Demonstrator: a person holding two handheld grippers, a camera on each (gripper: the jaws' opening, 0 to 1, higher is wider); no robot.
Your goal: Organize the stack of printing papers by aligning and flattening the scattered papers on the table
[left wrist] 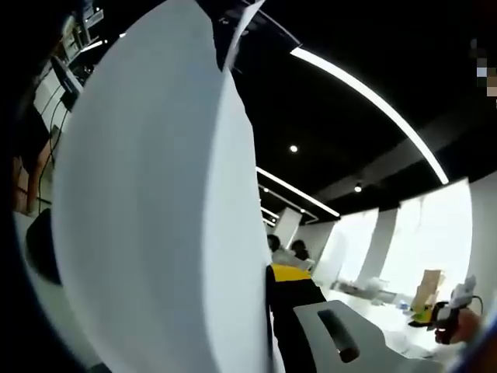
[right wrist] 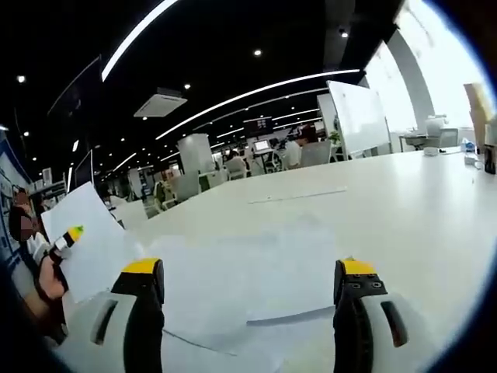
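Our left gripper (right wrist: 68, 235) is pinching one sheet (left wrist: 155, 202) up off the table (right wrist: 404, 194); our right gripper (right wrist: 248, 299), jaws apart, hovers nearest the scattered papers (right wrist: 256, 268) lying flat just ahead.

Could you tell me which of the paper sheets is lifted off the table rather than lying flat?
The sheet clamped in the left gripper stands raised at the left; the other sheets lie flat on the table.

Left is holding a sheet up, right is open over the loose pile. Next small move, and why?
Probably lower the left gripper and lay its lifted sheet onto the papers on the table. That sheet stands raised off the white table, while the right gripper hangs open above the scattered pile, holding nothing.
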